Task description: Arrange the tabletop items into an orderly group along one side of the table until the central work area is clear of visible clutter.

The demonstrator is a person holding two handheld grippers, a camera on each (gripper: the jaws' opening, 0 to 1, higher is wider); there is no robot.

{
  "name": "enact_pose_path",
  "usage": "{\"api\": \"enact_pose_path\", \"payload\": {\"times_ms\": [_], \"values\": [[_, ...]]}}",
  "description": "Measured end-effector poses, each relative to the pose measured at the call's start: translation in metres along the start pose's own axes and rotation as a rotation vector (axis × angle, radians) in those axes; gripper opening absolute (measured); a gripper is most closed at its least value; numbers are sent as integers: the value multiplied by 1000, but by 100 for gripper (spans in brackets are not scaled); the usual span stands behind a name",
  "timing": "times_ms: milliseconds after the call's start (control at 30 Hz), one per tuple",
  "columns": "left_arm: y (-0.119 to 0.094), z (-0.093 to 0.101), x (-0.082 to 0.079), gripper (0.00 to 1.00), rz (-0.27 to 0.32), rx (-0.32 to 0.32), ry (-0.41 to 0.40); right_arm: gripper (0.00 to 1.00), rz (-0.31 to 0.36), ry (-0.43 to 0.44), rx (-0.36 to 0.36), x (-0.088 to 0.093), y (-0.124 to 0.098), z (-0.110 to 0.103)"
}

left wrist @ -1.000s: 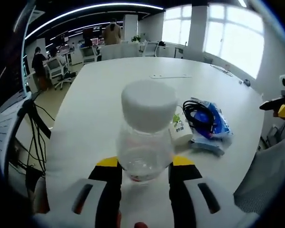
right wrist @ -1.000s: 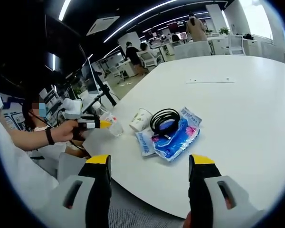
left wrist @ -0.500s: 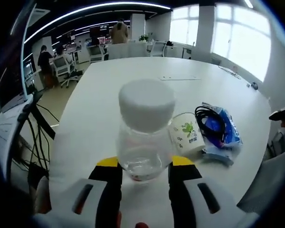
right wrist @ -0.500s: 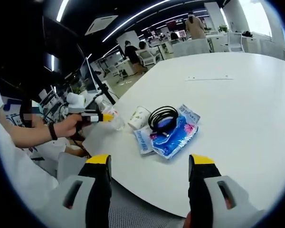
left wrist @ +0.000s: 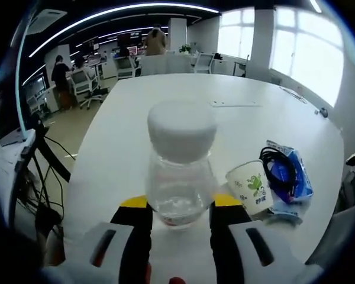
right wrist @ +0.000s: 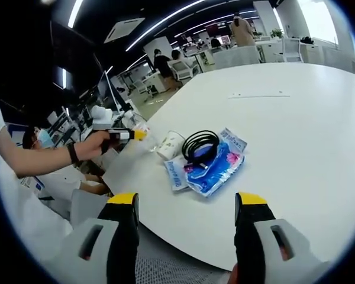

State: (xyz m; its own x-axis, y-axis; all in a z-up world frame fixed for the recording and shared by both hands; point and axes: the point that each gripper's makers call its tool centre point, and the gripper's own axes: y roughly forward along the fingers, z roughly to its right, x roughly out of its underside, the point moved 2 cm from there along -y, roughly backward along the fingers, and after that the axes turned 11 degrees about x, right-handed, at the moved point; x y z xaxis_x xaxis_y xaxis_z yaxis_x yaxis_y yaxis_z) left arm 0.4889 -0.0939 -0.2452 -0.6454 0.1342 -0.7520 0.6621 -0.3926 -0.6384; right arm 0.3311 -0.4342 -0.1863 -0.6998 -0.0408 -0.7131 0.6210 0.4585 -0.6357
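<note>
Clear plastic, white-capped, the bottle [left wrist: 180,171] sits upright between the jaws of our left gripper [left wrist: 180,208], which is clamped on its lower body and holds it above the near part of the table [left wrist: 165,89]. Just to its right lies a paper cup [left wrist: 250,186] on its side, touching a coiled black cable [left wrist: 279,171] that rests on blue packets [left wrist: 296,177]. In the right gripper view our right gripper [right wrist: 186,204] hangs off the table edge, jaws spread, nothing between them. To do this well, we judge we should lower the bottle upright beside the cup, let its base meet the table before we let go, and avoid nudging the cup into rolling.
</note>
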Motion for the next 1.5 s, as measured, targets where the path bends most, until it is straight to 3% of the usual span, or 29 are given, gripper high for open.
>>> {"api": "enact_pose_path", "payload": {"times_ms": [367,1500], "values": [[15,-9,-14,37,3,1,5,65,-6,1,2,-4,4,1],[17,-12,-19,38,19,-19,-32,65,0,-12,6,-9,1,-2]]}}
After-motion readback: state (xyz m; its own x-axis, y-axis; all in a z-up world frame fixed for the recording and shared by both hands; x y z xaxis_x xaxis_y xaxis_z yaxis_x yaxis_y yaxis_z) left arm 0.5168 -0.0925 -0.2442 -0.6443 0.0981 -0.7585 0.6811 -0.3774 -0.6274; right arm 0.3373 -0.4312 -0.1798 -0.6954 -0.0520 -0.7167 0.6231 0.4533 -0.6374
